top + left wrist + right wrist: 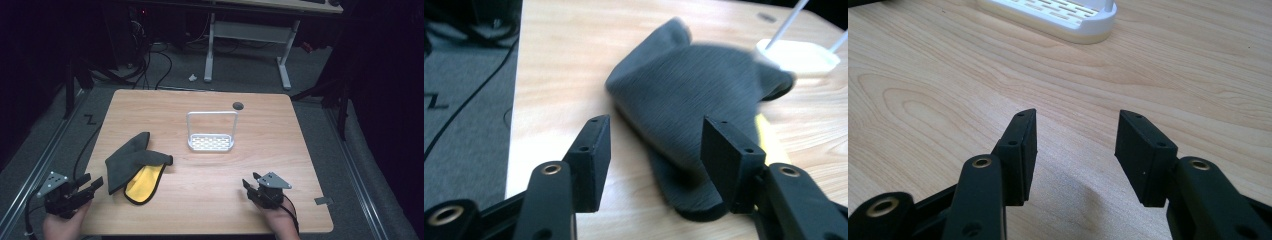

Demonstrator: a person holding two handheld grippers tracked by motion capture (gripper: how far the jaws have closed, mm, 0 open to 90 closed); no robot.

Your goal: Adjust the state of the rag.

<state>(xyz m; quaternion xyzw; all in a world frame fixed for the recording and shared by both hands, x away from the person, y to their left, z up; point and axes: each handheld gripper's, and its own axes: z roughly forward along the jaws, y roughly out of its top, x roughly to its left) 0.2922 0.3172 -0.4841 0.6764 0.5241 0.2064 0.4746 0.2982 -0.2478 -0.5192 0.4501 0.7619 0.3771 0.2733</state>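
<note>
The left hand-held gripper [95,184] hovers at the desk's [280,150] edge, jaws apart and empty, aimed at the crumpled grey-and-yellow cloth [689,100] just ahead, likely lining up a pinch. The right hand-held gripper [248,183] waits, jaws spread, the white slotted rack [1058,15] beyond.

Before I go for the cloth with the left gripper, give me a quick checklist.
1. Left gripper jaws open, nothing between them: ok.
2. Cloth lying free on the table, ahead of the left gripper: ok.
3. Right gripper open, over bare wood, apart from the cloth: ok.
4. Rack apart from the cloth in the high view: ok.
5. Cloth lying flat: not ok, it is folded, yellow side showing.
6. Anything under the cloth: cannot tell.
</note>
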